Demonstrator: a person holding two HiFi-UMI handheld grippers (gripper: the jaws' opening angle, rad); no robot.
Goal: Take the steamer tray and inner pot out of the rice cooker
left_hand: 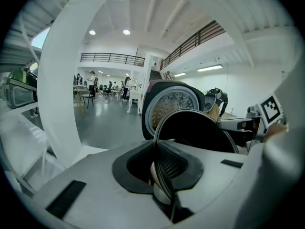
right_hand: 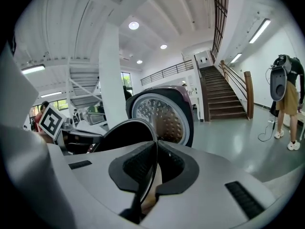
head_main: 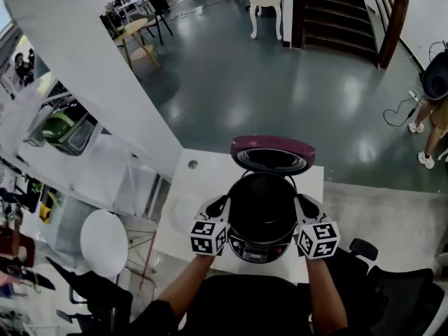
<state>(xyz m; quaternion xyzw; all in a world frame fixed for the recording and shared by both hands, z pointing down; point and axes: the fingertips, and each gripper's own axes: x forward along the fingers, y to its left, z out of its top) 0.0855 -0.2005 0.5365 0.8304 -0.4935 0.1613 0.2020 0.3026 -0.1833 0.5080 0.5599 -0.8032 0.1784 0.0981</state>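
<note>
The rice cooker (head_main: 260, 248) stands on a white table (head_main: 203, 170) with its maroon lid (head_main: 273, 146) swung open at the back. The black inner pot (head_main: 262, 212) sits raised over the cooker body, held by its rim on both sides. My left gripper (head_main: 225, 203) is shut on the pot's left rim, and my right gripper (head_main: 299, 200) is shut on its right rim. In the left gripper view the thin rim (left_hand: 162, 175) runs between the pads. The right gripper view shows the same rim (right_hand: 151, 168). A pale round tray-like thing (head_main: 183, 213) lies on the table left of the cooker.
A white pillar (head_main: 98, 68) rises left of the table. A white round stool (head_main: 103, 242) and black chairs stand near the front. Stairs (head_main: 336, 12) lie far right, and a person (head_main: 434, 110) stands at the right edge on the grey floor.
</note>
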